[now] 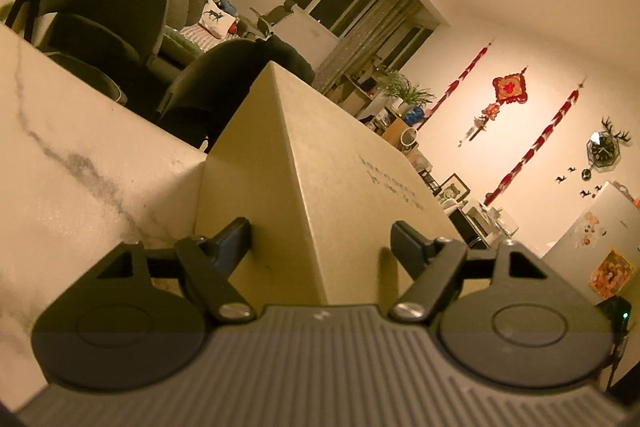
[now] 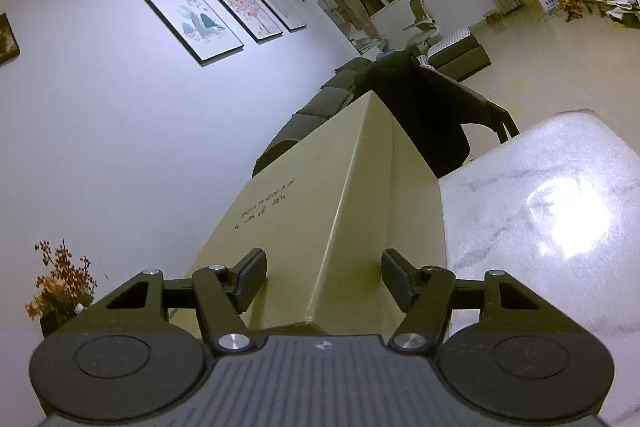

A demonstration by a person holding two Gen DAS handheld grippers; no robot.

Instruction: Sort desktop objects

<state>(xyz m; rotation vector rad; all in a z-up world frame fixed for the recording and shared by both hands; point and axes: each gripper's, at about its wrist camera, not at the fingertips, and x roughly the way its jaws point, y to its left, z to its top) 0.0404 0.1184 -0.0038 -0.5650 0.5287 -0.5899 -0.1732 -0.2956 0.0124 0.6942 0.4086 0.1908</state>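
Both grippers, left and right, pinch the box edges at 12 o'clock. Next, I think, lift it together and keep it level.

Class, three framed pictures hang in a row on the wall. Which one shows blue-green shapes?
The leftmost picture in the right wrist view; the middle picture shows a pinkish tree, the rightmost picture looks pale.

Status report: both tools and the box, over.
Left tool astride one box corner, right tool astride another. Contact unclear. Box on marble table. Nothing blocking.
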